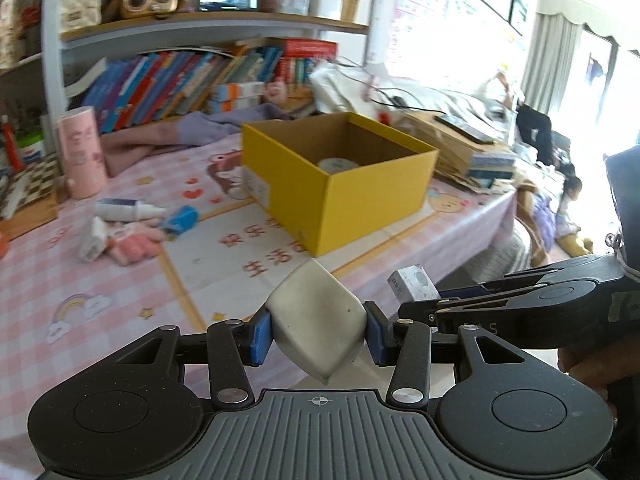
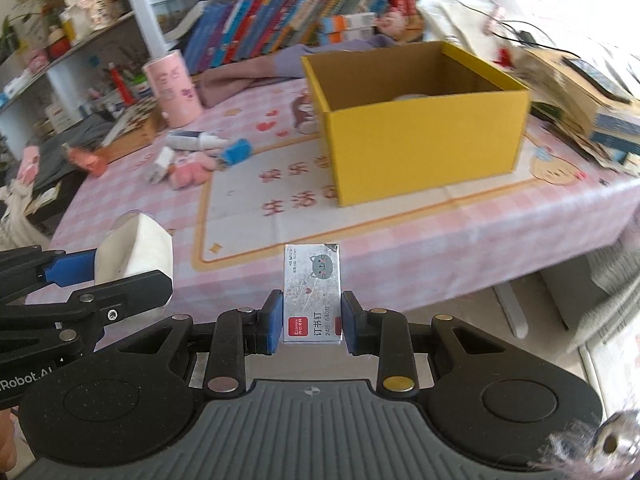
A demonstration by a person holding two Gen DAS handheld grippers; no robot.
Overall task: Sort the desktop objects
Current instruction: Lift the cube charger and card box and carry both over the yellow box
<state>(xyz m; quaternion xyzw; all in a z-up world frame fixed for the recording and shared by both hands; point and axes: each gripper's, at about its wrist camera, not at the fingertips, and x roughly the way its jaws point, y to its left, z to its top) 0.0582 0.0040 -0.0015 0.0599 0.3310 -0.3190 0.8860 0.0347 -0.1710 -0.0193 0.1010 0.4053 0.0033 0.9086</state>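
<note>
My left gripper (image 1: 316,334) is shut on a large white eraser (image 1: 316,320), held above the table's near edge; it also shows in the right wrist view (image 2: 136,250). My right gripper (image 2: 312,320) is shut on a small staple box (image 2: 312,292) with a cat picture; that box also shows in the left wrist view (image 1: 412,286). An open yellow box (image 1: 340,184) (image 2: 420,136) stands on the table ahead, with a roll of tape (image 1: 338,165) inside. Loose items lie at the left: a white bottle (image 1: 128,208), a blue object (image 1: 182,220), a pink item (image 1: 132,246).
A pink cylinder (image 1: 82,152) stands at the back left. Books fill the shelf (image 1: 180,84) behind. A stack of cardboard and books (image 1: 468,148) lies right of the yellow box. The table (image 1: 120,312) has a pink chequered cloth.
</note>
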